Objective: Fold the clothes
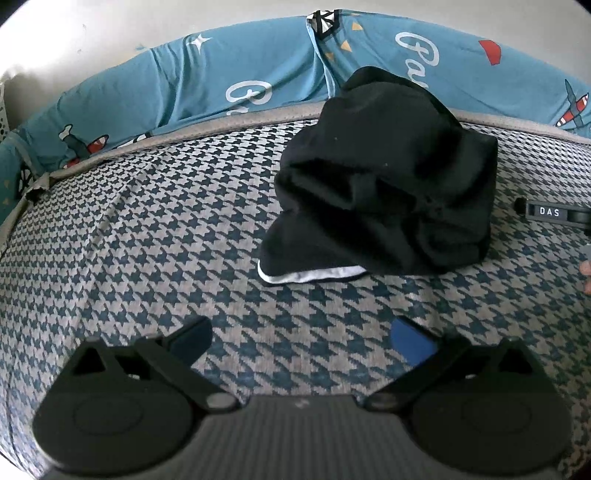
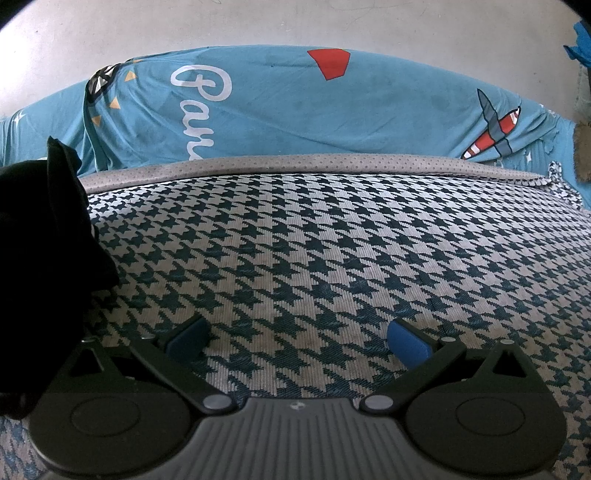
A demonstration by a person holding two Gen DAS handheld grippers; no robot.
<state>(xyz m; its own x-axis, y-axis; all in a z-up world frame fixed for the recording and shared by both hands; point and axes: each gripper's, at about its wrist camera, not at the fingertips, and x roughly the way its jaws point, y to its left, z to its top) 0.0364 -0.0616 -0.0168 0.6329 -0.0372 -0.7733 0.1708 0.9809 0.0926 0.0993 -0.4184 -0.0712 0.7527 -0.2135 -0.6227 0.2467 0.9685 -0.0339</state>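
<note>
- The crumpled black garment with white trim (image 1: pixel 384 192) lay heaped on the houndstooth woven mat (image 1: pixel 166 229).
- Both the left gripper (image 1: pixel 301 339) and the right gripper (image 2: pixel 297 338) hung spread, empty.
- Best approach: pinch the trimmed edge, spread it flat first.

Lit softly and evenly by daylight, brightest on the pale wall (image 2: pixel 295 22) at the far side, with glare washing out its upper left corner in the left wrist view. Strongly bowed by fisheye distortion, dark vignette at the corners. Slightly soft and blurred throughout the left view, sharper in the right; black garment (image 1: pixel 384 177) nearly detailless, folds lost in shadow.
</note>
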